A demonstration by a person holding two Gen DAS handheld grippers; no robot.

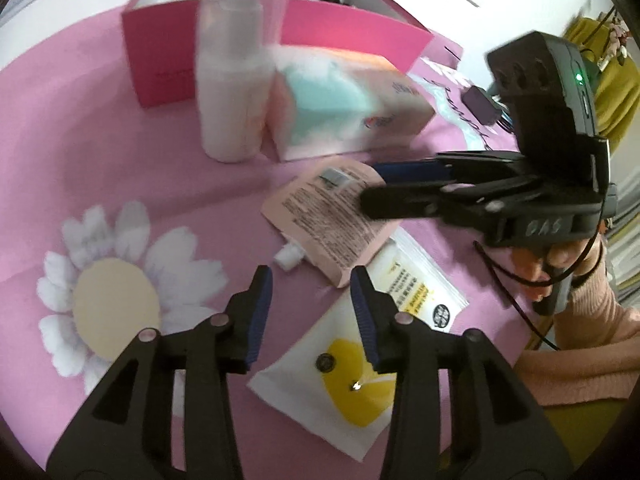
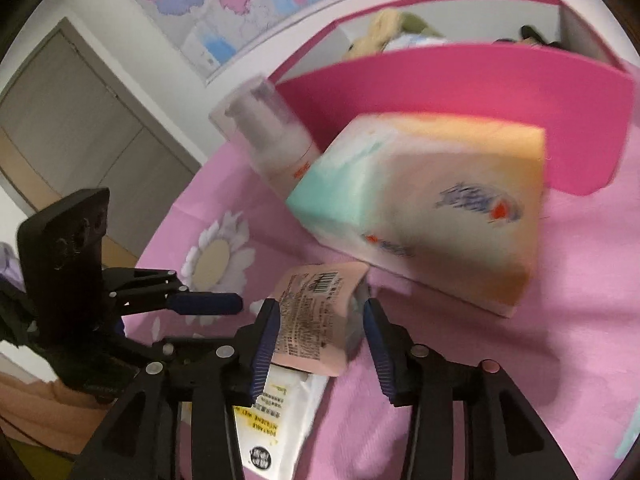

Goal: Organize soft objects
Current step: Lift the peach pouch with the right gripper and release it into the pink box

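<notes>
**Pink pouch framed between parted claw fingers**

Left wrist view: the left claw [image 1: 312, 280] stood apart and empty above a white sachet with a yellow patch [image 1: 340, 380]. The flat pink spouted pouch [image 1: 328, 224] lay on the pink-clothed counter [image 1: 100, 152], and the right claw [image 1: 372, 188] reached over it. Its small print was unreadable.

Right wrist view: the right claw [image 2: 320, 312] was parted, the pouch [image 2: 316, 320] between its fingers but seemingly unclamped. It would do well to close squarely mid-body, clear of the white packet [image 2: 276, 412] reading "PORTABLE" beneath.
</notes>
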